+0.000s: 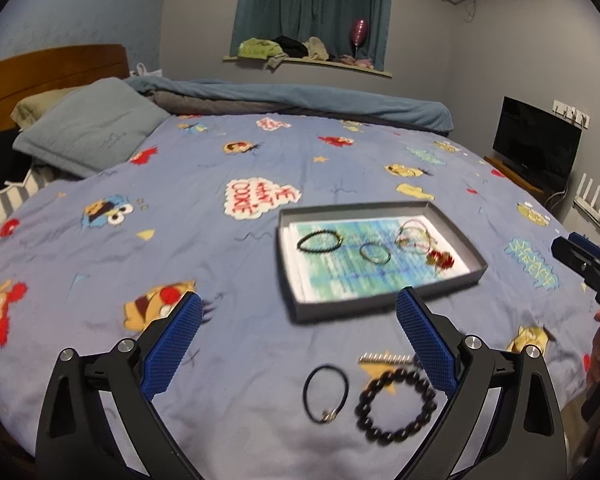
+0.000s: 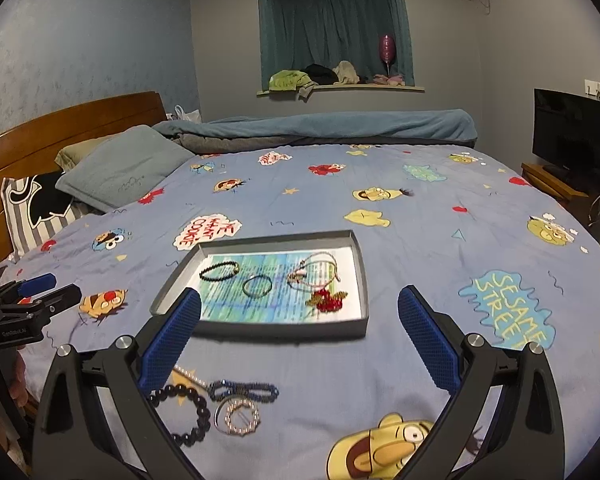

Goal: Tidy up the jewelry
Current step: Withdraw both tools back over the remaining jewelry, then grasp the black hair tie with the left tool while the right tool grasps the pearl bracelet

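A grey tray (image 1: 466,254) (image 2: 362,276) lies on the bed and holds a dark bead bracelet (image 1: 319,241) (image 2: 219,271), a thin ring bracelet (image 1: 375,253) (image 2: 257,285), a pinkish chain (image 1: 414,235) (image 2: 314,270) and a red charm (image 1: 441,259) (image 2: 329,299). Loose on the sheet, near me, lie a black cord bracelet (image 1: 326,398), a black bead bracelet (image 1: 396,408) (image 2: 188,412), a silver hair clip (image 1: 386,358) (image 2: 192,376), a blue bead bow (image 2: 244,391) and a pearl ring brooch (image 2: 239,417). My left gripper (image 1: 300,336) is open and empty above them. My right gripper (image 2: 300,336) is open and empty.
The cartoon-print bedsheet (image 1: 180,264) (image 2: 420,240) covers the bed. Pillows (image 1: 88,128) (image 2: 120,168) and a rolled blanket (image 1: 300,98) lie at the far side. A TV (image 1: 536,142) (image 2: 572,128) stands at the right. The other gripper shows in each view's edge (image 1: 588,268) (image 2: 32,300).
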The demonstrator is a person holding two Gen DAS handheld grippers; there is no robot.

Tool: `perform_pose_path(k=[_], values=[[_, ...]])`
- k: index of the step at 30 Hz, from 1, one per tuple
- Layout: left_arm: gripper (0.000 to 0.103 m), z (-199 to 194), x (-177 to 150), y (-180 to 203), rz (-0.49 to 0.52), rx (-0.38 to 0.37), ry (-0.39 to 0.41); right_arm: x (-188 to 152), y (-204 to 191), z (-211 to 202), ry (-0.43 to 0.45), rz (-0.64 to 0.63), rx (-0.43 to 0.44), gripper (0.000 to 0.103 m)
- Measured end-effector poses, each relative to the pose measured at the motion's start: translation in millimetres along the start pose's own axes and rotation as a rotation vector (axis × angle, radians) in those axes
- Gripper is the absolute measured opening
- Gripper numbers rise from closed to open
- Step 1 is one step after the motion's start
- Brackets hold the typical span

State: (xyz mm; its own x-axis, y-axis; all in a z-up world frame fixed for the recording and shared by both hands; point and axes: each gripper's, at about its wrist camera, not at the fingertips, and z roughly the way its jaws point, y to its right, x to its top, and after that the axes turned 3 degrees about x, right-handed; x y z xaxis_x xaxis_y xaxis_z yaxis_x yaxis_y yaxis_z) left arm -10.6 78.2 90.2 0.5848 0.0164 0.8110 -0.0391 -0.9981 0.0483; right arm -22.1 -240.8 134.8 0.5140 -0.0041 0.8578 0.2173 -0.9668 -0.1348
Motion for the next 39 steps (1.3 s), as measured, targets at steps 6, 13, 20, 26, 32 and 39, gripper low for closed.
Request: perform_pose_path(k=[6, 13, 20, 26, 32, 39], values=[[0.097, 5.9, -24.8, -21.5, -0.044, 0.012, -0.036, -23.5, -2.6, 3.1, -0.044, -0.013, -0.009, 0.097], [0.097, 26.0, -61.2, -27.1, -0.062, 0.013, -0.096, -53.9, -1.4, 16.1, -0.083, -0.021, -0.015, 0.097], [0.097, 41.1, -82.5, -18.0, -0.031, 0.012, -0.129, -81.5, -1.1, 35.2, -0.13, -0.02, -0.019, 0.097], [0.097, 46.3, -90.7, -12.6, -0.007, -0.002, -0.117, -101.0, -9.6, 41.0, -0.129, -0.039, 0.012, 0.097], [0.095, 51.3, -101.1, -5.3, 0.028, -0.026, -0.134, -119.4, -26.3, 50.7, -0.129, -0.115, 0.038, 0.092], [0.094, 51.5, -103.8, 0.3, 0.056, -0.039, -0.126, -126.2, -38.1, 61.4, -0.156, -0.15, 0.058, 0.076]])
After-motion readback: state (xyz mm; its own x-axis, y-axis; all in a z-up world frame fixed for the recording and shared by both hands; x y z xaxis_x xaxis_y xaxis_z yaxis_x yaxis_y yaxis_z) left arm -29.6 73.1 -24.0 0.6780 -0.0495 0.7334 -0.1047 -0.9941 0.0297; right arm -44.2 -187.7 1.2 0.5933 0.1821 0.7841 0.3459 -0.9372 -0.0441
